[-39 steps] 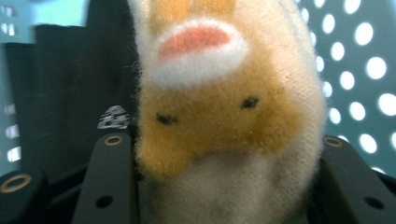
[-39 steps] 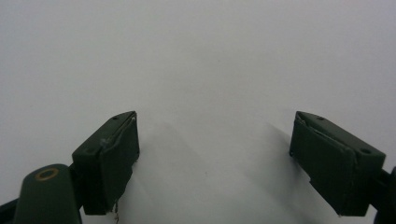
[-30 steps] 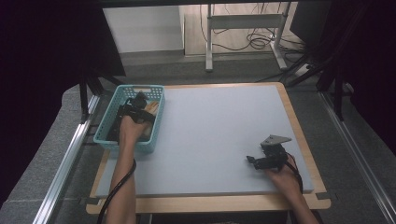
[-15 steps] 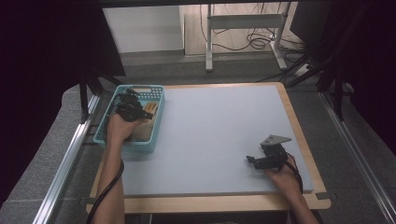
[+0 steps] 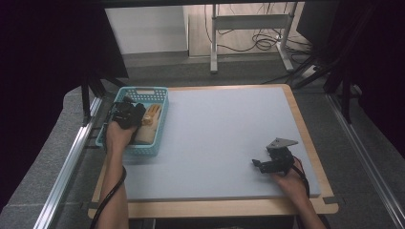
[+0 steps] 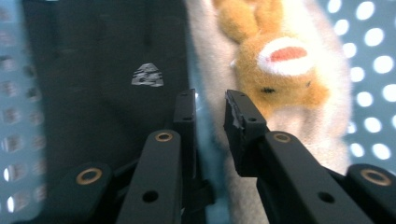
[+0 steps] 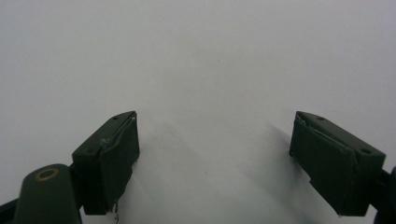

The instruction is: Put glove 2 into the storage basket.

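Note:
A teal plastic basket (image 5: pixel 157 90) stands at the table's left edge. In it lie a tan and cream plush animal (image 5: pixel 150 119) (image 6: pixel 280 60) and a flat black item (image 6: pixel 107 84) with a small grey mark. My left gripper (image 5: pixel 125 112) (image 6: pixel 210 105) hangs over the basket's left half, above the line where the black item meets the plush. Its jaws have just been closing and now stand almost together, and I see nothing pinched in the thin gap. My right gripper (image 5: pixel 260 164) (image 7: pixel 215 126) rests low over the grey mat (image 7: pixel 210 56) at the front right, jaws wide apart and empty.
The grey mat (image 5: pixel 229 133) covers the wooden tabletop (image 5: pixel 305 124). A metal rail (image 5: pixel 71 162) runs along the left side. Behind the table stand a desk frame (image 5: pixel 248 28) and loose cables on the floor.
My left hand has slid to the left inside the basket, which uncovers the plush animal beside it. The right hand has kept still.

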`<state>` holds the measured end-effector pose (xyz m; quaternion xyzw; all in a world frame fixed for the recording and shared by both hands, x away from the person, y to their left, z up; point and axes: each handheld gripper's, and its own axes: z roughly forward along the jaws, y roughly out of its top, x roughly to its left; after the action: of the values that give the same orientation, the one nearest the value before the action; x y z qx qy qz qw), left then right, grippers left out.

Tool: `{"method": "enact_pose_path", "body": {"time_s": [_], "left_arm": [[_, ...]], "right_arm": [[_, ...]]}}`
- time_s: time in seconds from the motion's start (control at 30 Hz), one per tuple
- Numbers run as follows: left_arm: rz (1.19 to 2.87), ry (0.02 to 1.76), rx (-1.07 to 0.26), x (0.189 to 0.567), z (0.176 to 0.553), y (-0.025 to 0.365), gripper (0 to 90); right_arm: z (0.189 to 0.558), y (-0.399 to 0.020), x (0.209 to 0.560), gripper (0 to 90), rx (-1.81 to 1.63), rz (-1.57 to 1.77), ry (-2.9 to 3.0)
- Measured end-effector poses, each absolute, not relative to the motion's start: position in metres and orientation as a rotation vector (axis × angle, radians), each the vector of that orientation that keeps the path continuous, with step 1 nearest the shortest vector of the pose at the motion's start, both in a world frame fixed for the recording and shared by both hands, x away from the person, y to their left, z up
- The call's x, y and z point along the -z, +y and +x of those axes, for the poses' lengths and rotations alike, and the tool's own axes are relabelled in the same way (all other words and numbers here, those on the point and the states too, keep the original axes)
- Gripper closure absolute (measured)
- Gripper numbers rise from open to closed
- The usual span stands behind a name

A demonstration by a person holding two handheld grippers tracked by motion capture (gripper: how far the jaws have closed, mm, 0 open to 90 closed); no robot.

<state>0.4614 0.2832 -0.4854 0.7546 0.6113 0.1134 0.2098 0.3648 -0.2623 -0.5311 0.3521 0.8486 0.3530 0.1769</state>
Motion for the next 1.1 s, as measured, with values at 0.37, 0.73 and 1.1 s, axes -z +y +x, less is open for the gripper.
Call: {"method": "enact_pose_path", "body": {"time_s": [0.37,0.73,1.1], "left_arm": [[2.107,1.666,-0.336,0.482,0.463,0.274,66.8],[2.055,1.659,-0.433,0.470,0.451,0.288,40.6],[1.969,1.608,-0.442,0.459,0.436,0.298,26.6]], "right_arm": [[0.365,-0.262,0.531,15.6,-0.999,0.997,2.402],[0.365,-0.262,0.531,15.6,-0.999,0.997,2.402],[0.365,-0.262,0.531,15.6,-0.999,0.996,2.401]]}}
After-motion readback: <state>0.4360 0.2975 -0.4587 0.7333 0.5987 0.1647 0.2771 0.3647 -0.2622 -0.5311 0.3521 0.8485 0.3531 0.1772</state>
